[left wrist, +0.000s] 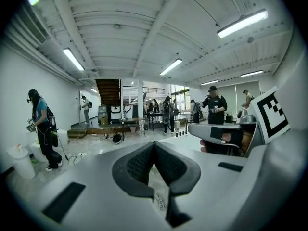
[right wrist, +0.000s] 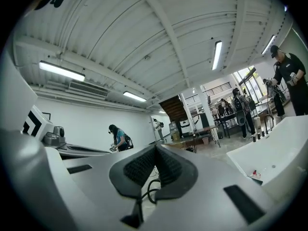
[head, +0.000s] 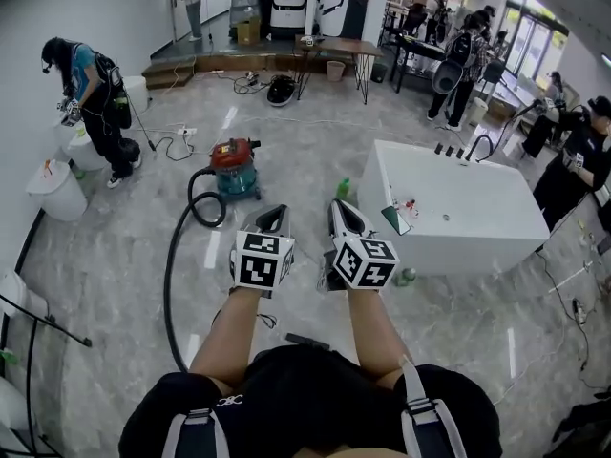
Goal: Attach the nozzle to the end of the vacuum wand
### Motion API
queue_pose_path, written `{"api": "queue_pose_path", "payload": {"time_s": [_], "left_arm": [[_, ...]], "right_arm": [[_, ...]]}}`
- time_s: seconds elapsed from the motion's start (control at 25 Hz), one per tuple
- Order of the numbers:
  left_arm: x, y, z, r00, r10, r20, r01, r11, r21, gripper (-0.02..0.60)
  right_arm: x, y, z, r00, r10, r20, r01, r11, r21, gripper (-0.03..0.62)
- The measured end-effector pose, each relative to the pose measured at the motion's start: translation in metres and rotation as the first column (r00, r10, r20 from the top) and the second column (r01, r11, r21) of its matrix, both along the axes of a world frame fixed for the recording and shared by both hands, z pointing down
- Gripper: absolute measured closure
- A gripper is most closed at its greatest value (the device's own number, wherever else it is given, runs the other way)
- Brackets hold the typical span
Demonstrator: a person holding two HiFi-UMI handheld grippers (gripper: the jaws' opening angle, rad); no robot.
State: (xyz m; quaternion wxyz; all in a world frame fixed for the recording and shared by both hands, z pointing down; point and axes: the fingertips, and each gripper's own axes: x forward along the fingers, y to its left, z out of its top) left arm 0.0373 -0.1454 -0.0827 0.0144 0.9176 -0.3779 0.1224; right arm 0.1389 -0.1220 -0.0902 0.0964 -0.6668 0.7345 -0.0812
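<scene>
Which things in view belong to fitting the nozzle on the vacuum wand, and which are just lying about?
Belongs to the job:
vacuum cleaner
black hose
left gripper, shut and empty
right gripper, shut and empty

Just lying about:
white bathtub
white bucket
green bottle

No legible text or labels

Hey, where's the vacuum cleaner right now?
In the head view, the red-topped canister vacuum stands on the floor left of centre, just beyond the left gripper, its black hose curling back toward the person.
</scene>
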Motion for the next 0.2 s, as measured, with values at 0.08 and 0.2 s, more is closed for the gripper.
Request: {"api": "queue_pose_path", "payload": {"time_s": [0.08,0.2], "left_arm": [[-0.0008,-0.0023,-0.0006,1.000,-0.002,-0.019,0.001,1.000,-0.014,0.571],[-0.0058,-0.0081,-0.0010,0.999,-0.015,-0.033,0.014,1.000,-0.018,0.571]], "right_arm": [[0.0008,-0.0024,-0.0010,1.000,-0.004,-0.007,0.004,1.000,0.003,0.579],[-0.0006,-0.0073,0.0007,1.000,-0.012,-0.014,0.012,1.000,0.002,0.579]]}}
